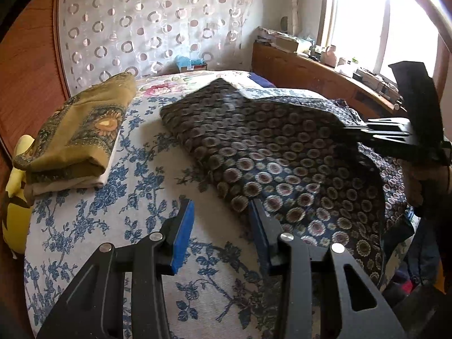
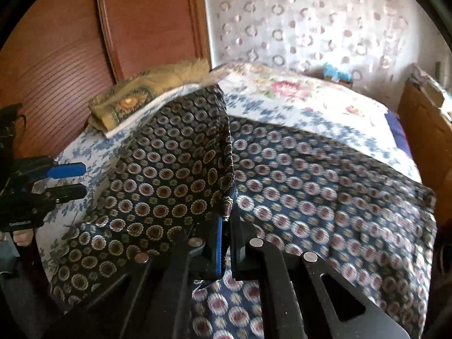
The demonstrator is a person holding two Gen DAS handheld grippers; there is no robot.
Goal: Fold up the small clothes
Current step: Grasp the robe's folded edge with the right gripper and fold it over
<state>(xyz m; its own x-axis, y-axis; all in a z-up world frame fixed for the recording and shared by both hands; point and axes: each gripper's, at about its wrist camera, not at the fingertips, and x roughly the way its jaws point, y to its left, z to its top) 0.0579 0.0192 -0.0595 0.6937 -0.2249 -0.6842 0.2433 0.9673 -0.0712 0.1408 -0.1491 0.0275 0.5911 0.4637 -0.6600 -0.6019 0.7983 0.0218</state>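
Observation:
A dark blue cloth with round flower motifs lies spread on the bed. One edge of the cloth is lifted into a standing fold. My right gripper is shut on that lifted edge, the fabric pinched between its pads. In the left wrist view the right gripper comes in from the right, level, above the cloth. My left gripper stands open just over the bedsheet at the cloth's near left corner, with nothing between its blue pads. The left gripper also shows at the left edge of the right wrist view.
A stack of folded clothes, olive-patterned on top, sits at the bed's left side beside a yellow item. The floral bedsheet covers the bed. A wooden wardrobe, a dotted curtain and a cluttered wooden ledge surround it.

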